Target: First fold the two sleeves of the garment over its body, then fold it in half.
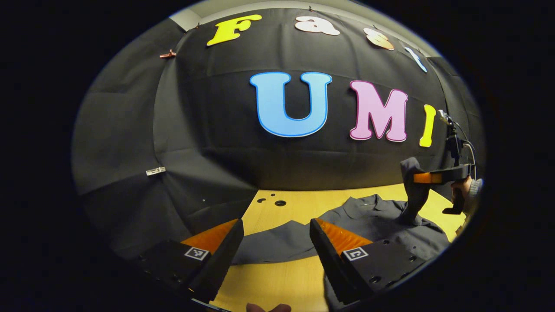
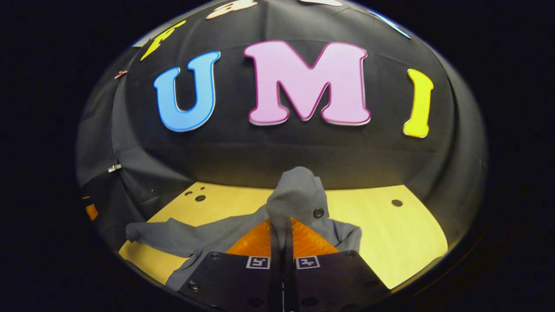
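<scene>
A dark grey shirt lies spread on the wooden table, its collar toward the wall. Its left sleeve stretches flat between and beyond my left gripper's fingers, which stand open above the table. My right gripper is shut on the cuff of the other sleeve, holding it lifted with a button showing. In the left gripper view that right gripper, held by a hand, raises the sleeve above the shirt's body.
The black cloth wall stands close behind the table. Small holes mark the tabletop near the wall. Bare wood lies right of the shirt in the right gripper view.
</scene>
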Demonstrator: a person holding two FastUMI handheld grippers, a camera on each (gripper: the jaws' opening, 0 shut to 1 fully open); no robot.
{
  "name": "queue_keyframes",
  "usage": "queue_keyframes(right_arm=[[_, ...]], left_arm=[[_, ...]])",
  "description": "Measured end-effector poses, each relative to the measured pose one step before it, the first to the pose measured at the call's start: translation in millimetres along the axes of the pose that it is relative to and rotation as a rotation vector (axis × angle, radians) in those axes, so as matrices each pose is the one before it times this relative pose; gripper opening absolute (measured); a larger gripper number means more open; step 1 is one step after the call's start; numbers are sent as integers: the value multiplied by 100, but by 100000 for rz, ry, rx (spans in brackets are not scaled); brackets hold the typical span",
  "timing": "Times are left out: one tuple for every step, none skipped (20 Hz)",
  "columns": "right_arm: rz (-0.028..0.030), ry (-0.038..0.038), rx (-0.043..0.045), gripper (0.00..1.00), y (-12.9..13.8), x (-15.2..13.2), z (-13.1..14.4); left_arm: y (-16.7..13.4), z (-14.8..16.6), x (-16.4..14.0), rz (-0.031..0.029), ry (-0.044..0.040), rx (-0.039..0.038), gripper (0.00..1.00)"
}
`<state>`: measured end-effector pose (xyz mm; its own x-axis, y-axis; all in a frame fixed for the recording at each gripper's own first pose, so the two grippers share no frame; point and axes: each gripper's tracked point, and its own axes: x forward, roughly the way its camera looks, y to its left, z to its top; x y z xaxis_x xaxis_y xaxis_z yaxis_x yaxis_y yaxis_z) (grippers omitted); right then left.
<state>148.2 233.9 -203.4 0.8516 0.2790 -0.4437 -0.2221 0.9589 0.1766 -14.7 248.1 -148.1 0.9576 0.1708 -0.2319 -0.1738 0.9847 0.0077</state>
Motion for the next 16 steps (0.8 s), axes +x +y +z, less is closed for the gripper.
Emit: queue_keyframes(right_arm=[[378,2506,-882,6,926,932,-1262],[519,2524,-744,7,961,710,-1480],[291,2673,-809,7,747,811,-1200],[303,3084,-602,7,627,1053,-1549],[383,2917,-268,8,649,837,-1290],[128,2953,-223,8,497,585,-1197],[-188,2576,-419,10,345,569,-1068],[190,2305,-372,10,467,620,-1028],[483,2679,-304,11,562,529,-884],[723,2363,-231,11,509,322,-711],[344,2235,-343,13,356,490,-744],[376,2288,-33,14,347,254,-800],[718,1993,685,16,404,365,-525],[1081,1623,1052,16,554,71,-422],[1250,1141,850,18,525,106,-236],[1014,747,566,20,484,76,-215]], left_arm=[[611,-404,312,210,808,221,96],[576,-633,238,64,921,286,96],[729,-349,341,364,629,133,96],[658,-571,546,117,899,-86,96],[718,-461,521,490,833,-167,96],[749,-614,569,543,719,-183,96],[733,-497,619,699,1033,-201,96],[859,-732,553,986,1077,-165,96],[885,-588,621,1000,803,-248,96],[794,-576,687,1085,666,-516,96],[790,-708,770,1162,1010,-693,96],[729,-610,666,1430,1246,-804,96],[757,-542,695,1540,1076,-778,96],[827,-661,676,1457,1095,-816,96],[615,-594,622,1495,1177,-759,96],[666,-733,635,1488,1148,-742,97]])
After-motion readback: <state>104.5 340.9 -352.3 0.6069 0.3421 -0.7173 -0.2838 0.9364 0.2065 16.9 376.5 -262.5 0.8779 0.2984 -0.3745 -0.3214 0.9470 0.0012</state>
